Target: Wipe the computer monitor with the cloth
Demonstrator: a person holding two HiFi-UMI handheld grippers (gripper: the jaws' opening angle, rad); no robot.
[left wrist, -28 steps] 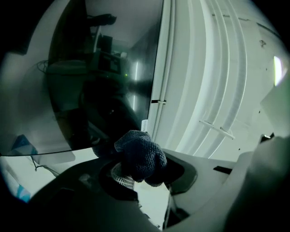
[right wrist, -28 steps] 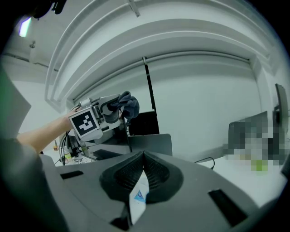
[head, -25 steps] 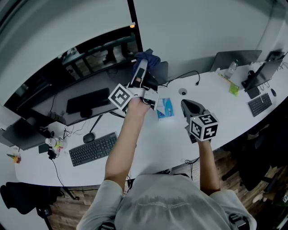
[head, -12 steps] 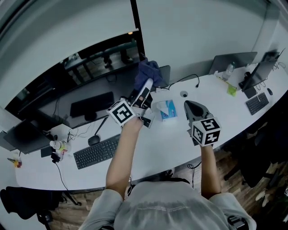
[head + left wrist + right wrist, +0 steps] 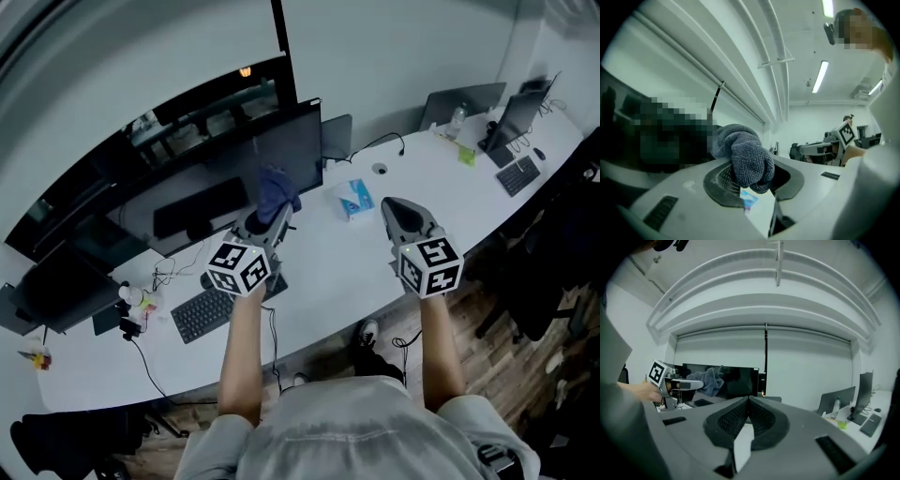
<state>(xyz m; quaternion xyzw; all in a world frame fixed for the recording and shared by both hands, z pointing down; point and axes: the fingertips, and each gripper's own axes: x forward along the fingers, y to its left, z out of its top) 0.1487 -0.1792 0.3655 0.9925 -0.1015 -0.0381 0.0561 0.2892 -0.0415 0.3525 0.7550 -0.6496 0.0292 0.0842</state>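
Left gripper [image 5: 750,176]: the jaws are clamping a bunched grey-blue cloth [image 5: 747,161], which is filling the gap and bulging out over the tips. Right gripper [image 5: 748,404]: the jaws are sitting fully together and gripping nothing.

Pose, head view:
- The left forearm is running up from bottom centre, marker cube left of centre, tips aiming up the frame. The cloth is sitting in front of the lower right part of the monitor [image 5: 305,141]. Can't confirm it's touching the screen.
- The right forearm is running up from bottom right of centre, cube right of centre, tips pointing up-frame over the desk [image 5: 328,272] just below the tissue box [image 5: 353,200].

Versus 0.5 s ago:
- The cloth was up at the monitor's top right corner; it's now lying lower and further left on the screen.
- The left cube is sitting lower in the frame, arm pulled in.
- The right gripper is holding about the same spot, same closed state.

Counts:
- 2 grippers, 1 cloth, 1 tissue box.
- 2 keyboards: near keyboard [image 5: 211,309] lower left by the left cube, far keyboard [image 5: 518,174] at upper right.
- Upper right is also showing 1 laptop [image 5: 464,101], 1 bottle [image 5: 457,120] and 1 small second screen [image 5: 520,117].
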